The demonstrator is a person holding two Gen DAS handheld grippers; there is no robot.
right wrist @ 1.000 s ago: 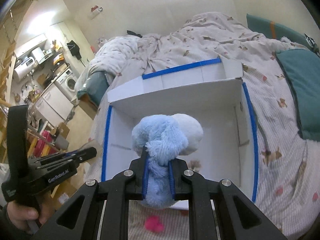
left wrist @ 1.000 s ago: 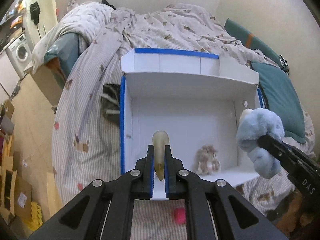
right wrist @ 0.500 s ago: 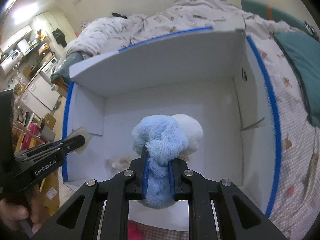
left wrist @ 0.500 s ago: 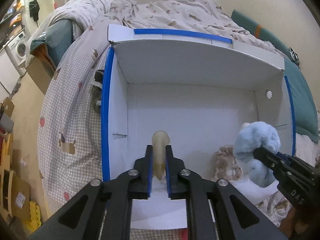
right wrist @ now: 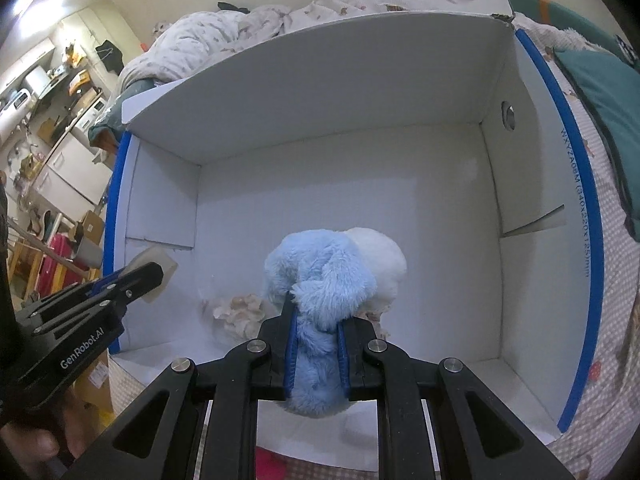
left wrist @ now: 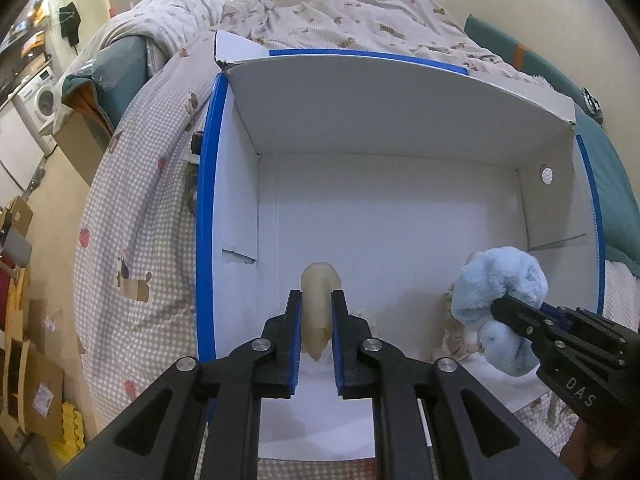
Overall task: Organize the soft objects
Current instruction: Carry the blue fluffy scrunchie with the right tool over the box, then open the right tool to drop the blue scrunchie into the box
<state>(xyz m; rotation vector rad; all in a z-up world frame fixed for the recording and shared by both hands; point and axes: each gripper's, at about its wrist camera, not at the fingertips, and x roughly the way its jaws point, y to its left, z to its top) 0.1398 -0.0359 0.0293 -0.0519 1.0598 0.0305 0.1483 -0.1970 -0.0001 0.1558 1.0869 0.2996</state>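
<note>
- The left tongs (left wrist: 316, 322) pinch a pale squishy toy (left wrist: 318, 300) over the white box (left wrist: 400, 128) on the bed (left wrist: 132, 216).
- The right tongs (right wrist: 316, 332) clamp a blue plush (right wrist: 320, 276) inside the box's near right part.
- Risk: fur may snag the pads on release.
- A beige plush (right wrist: 238, 312) on the box floor is half hidden.

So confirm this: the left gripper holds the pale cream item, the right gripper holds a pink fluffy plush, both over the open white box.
One detail is wrong: the plush in the right gripper is light blue, not pink, as the right wrist view shows. The left gripper does hold the pale cream item, and both are over the open white box.
</note>
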